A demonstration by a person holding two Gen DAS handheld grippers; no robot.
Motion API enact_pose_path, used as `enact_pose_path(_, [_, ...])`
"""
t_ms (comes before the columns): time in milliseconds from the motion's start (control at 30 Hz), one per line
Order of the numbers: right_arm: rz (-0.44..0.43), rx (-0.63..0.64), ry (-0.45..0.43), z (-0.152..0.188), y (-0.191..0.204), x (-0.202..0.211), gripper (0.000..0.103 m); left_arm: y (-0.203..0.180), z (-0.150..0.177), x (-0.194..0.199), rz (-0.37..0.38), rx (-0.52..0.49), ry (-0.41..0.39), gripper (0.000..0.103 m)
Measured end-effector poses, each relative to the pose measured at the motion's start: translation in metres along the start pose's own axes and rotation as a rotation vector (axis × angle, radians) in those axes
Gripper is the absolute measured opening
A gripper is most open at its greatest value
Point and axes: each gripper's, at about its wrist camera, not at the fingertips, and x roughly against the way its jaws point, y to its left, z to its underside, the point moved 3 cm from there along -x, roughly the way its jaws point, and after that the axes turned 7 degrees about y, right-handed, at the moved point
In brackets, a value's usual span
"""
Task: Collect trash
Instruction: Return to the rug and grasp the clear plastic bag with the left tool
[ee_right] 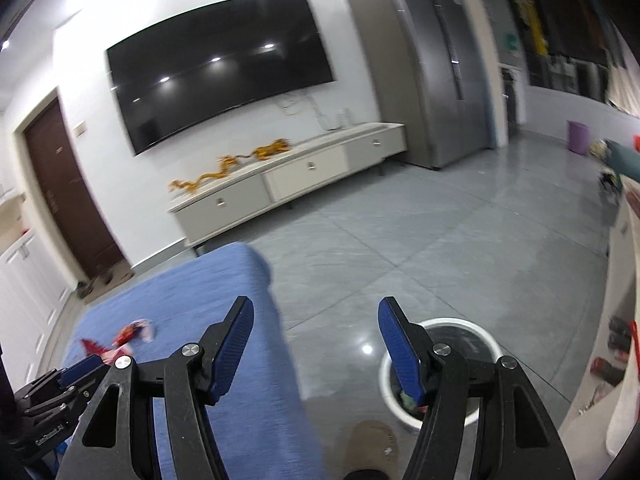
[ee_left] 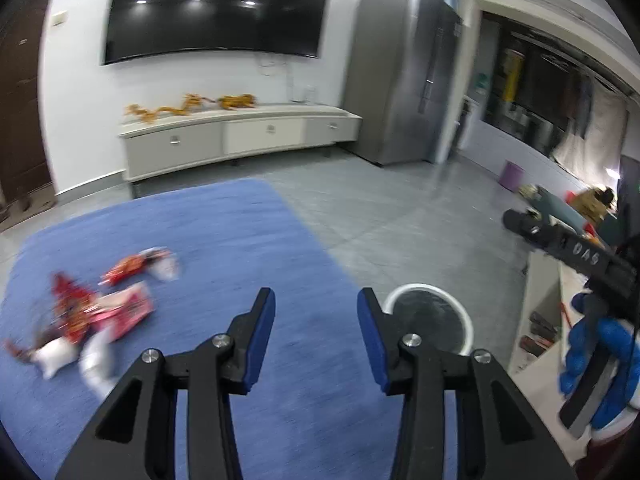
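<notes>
Several red, pink and white snack wrappers (ee_left: 100,312) lie on a blue-covered table (ee_left: 224,240) at its left side; they also show small in the right wrist view (ee_right: 128,334). A white round trash bin (ee_left: 436,320) stands on the floor right of the table, and shows in the right wrist view (ee_right: 452,372) with some trash inside. My left gripper (ee_left: 316,320) is open and empty above the table, right of the wrappers. My right gripper (ee_right: 316,336) is open and empty over the table's right edge, left of the bin.
A grey tiled floor (ee_right: 440,240) spreads ahead. A low white TV cabinet (ee_left: 240,136) and a wall TV (ee_left: 216,8) stand at the back, a steel fridge (ee_left: 404,72) to the right. A white shelf unit (ee_right: 616,340) stands at far right. A purple bin (ee_left: 512,176) sits far off.
</notes>
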Motion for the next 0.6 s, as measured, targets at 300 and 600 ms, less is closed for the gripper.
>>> enact_pose_path(300, [-0.147,0.131,0.107,0.021,0.088,-0.053,0.062,0.125,0.055,0.017,-0.203,0.155,0.007,0.041])
enact_pose_path(600, [-0.266,0.280,0.214,0.061,0.177,-0.104,0.070,0.189,0.079,-0.016,-0.256,0.272,0.087,0.041])
